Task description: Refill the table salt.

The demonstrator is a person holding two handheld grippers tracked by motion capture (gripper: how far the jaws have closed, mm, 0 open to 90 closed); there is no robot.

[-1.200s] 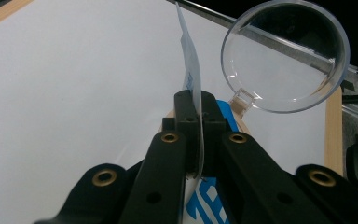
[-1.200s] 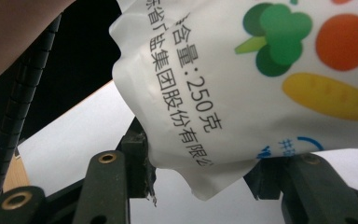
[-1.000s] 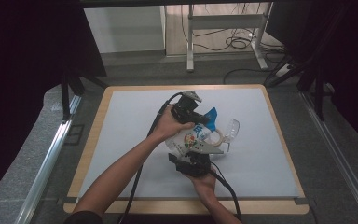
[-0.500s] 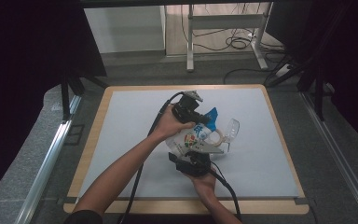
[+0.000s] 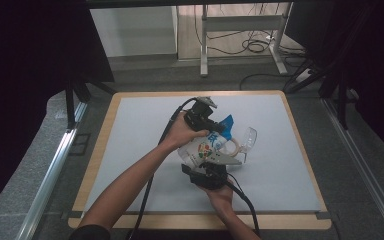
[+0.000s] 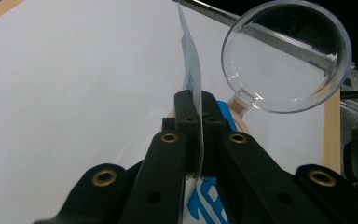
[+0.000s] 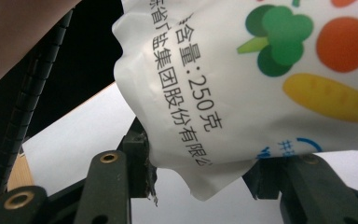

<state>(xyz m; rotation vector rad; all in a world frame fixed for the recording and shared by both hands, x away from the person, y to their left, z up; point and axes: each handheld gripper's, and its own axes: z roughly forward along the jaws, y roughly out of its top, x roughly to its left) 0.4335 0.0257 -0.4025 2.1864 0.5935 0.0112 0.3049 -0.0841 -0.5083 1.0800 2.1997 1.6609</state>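
A big table (image 5: 130, 150) with a pale grey top and a wooden edge stands in a dark room. Behind it are a grey floor, the legs of a desk and some black cables.

In the middle of the table, a person holds a bag (image 5: 202, 148) up with two grippers. The bag is white, with a blue top corner and little pictures of vegetables on it: a green broccoli, an orange tomato and something long and yellow. It also has black writing.

The left gripper (image 5: 219, 125) comes at the bag from above. Its two black jaws are pressed tight together on the thin top edge of the bag (image 6: 193, 88). In the left gripper view, the edge stands straight up between the jaws like a sheet of paper.

The right gripper (image 5: 211, 161) is below the bag, nearer to the person. Its jaws stand partly apart, one on each side of the bag's bottom (image 7: 223, 140). The fat bottom corner of the bag sits between them and seems squeezed, so this gripper is gripping the bag too.

Just beside the bag, on its right in the high view, there is a clear plastic scoop (image 5: 247, 140). It has a round bowl and a pale handle. In the left gripper view, its round bowl (image 6: 286, 56) shows just past the jaws.
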